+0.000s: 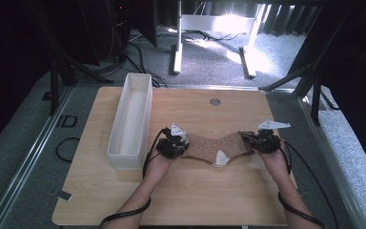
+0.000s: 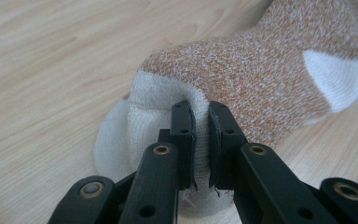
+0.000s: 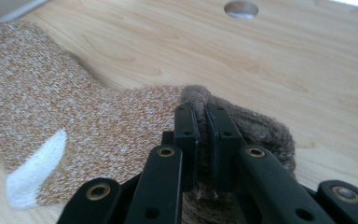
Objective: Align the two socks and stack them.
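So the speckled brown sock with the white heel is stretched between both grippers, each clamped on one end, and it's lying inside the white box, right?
No: the speckled brown sock lies on the wooden table, beside the white box, as the high view shows. Both the left gripper and the right gripper clamp its ends.

— How did the arms sit in the high view?

— Both forearms came up from six o'clock, the left gripper [image 1: 172,143] toward eleven, the right gripper [image 1: 263,139] toward one.

— And the jaws?

— Both pairs were pinched nearly together, each clamping fabric.

This looks like a lab recording corner: a small wooden counter [image 1: 124,200] on grey carpet, dark curtains [image 1: 9,47] around, stand legs [image 1: 57,71] and loose cables [image 1: 143,47] behind.
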Demonstrator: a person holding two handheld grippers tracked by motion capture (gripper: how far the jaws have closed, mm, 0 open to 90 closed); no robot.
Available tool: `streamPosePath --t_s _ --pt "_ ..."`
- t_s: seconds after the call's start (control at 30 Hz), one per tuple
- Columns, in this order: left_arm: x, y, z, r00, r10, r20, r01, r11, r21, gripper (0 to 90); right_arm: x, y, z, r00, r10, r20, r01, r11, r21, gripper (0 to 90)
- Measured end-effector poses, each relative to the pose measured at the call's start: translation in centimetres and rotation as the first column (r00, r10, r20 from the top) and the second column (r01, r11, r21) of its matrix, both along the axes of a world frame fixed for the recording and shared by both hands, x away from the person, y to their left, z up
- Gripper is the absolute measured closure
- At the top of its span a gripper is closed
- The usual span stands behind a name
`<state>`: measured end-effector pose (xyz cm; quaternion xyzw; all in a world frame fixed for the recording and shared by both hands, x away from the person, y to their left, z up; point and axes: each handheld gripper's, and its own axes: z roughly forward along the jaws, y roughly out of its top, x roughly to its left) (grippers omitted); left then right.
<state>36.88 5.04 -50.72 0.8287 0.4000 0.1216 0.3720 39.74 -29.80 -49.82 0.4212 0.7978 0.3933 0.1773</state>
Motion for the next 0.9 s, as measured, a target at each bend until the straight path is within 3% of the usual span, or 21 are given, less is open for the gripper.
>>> streamPosePath --t_s 0.2,0.33,0.5,0.6,0.83,0.9 --pt "0.5 0.0 -1.2 0.9994 0.005 -0.034 -0.004 0.9998 0.019 82.8 0.4 -0.2 -1.4 0.9995 -0.004 -0.033 0.004 1.0 -0.008 83.5" --pt "0.6 0.0 -1.9 0.9992 0.015 -0.036 -0.014 0.9997 0.022 82.6 0.6 -0.3 -2.2 0.9989 -0.003 -0.047 0.003 0.9999 -0.011 83.2" --pt "0.7 -0.2 -2.3 0.9989 -0.001 -0.048 0.003 0.999 0.045 81.3 0.8 -0.3 -2.8 0.9977 -0.006 -0.067 0.005 0.9999 -0.011 82.5" --pt "0.8 0.0 -2.4 0.9983 0.001 -0.058 0.001 0.9994 0.036 78.8 0.8 -0.3 -3.2 0.9966 -0.004 -0.082 0.004 1.0 -0.006 81.3" --pt "0.8 0.0 -2.4 0.9989 0.017 -0.043 -0.016 0.9996 0.024 58.2 0.7 -0.2 -3.2 0.9971 -0.005 -0.076 0.004 1.0 -0.008 74.8" --pt "0.7 0.1 -2.1 0.9992 0.029 -0.026 -0.029 0.9992 0.028 57.2 0.6 -0.1 -3.0 0.9974 -0.004 -0.071 0.004 1.0 -0.002 71.8"
